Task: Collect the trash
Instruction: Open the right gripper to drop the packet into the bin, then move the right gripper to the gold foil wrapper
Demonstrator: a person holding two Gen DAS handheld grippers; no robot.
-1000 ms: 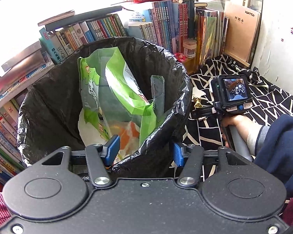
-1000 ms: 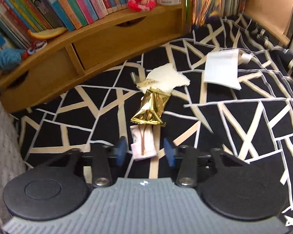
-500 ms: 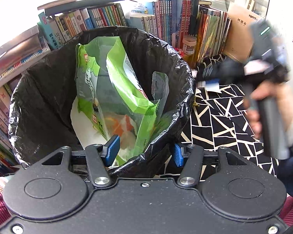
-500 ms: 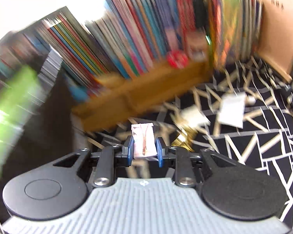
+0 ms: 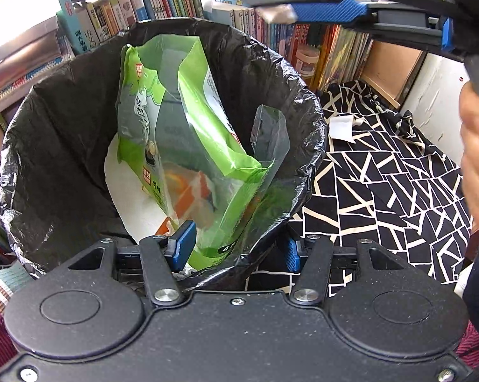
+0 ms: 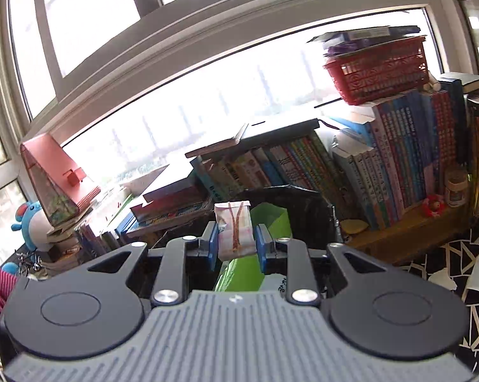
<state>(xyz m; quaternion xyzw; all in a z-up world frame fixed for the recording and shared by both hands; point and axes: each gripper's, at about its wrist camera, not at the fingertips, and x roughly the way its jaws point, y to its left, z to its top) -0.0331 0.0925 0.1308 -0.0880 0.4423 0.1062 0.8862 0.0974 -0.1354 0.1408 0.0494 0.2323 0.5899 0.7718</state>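
Note:
A black trash bag [image 5: 64,146] stands open and holds a large green food package [image 5: 201,133] and a clear pouch [image 5: 268,137]. My left gripper [image 5: 237,248] is shut on the bag's near rim, one pad inside and one outside. My right gripper [image 6: 236,238] holds a small pink-and-white wrapper [image 6: 234,229] between its pads, and its jaws are opening slightly. It is raised in front of the bag [image 6: 303,203] and green package [image 6: 271,219]. In the left wrist view, the right gripper's blue fingers [image 5: 331,8] reach over the bag's far rim with the wrapper [image 5: 277,14].
Rows of books [image 6: 398,159] on a wooden shelf stand behind the bag, with a red basket [image 6: 379,73] on top. A black-and-white patterned cloth [image 5: 398,191] with white paper [image 5: 341,129] lies to the right. A person's hand [image 5: 475,159] is at the right edge.
My right gripper closed on the pink wrapper, lifted it off the patterned cloth, and swung up and left to above the bag. The left gripper stayed on the bag rim.

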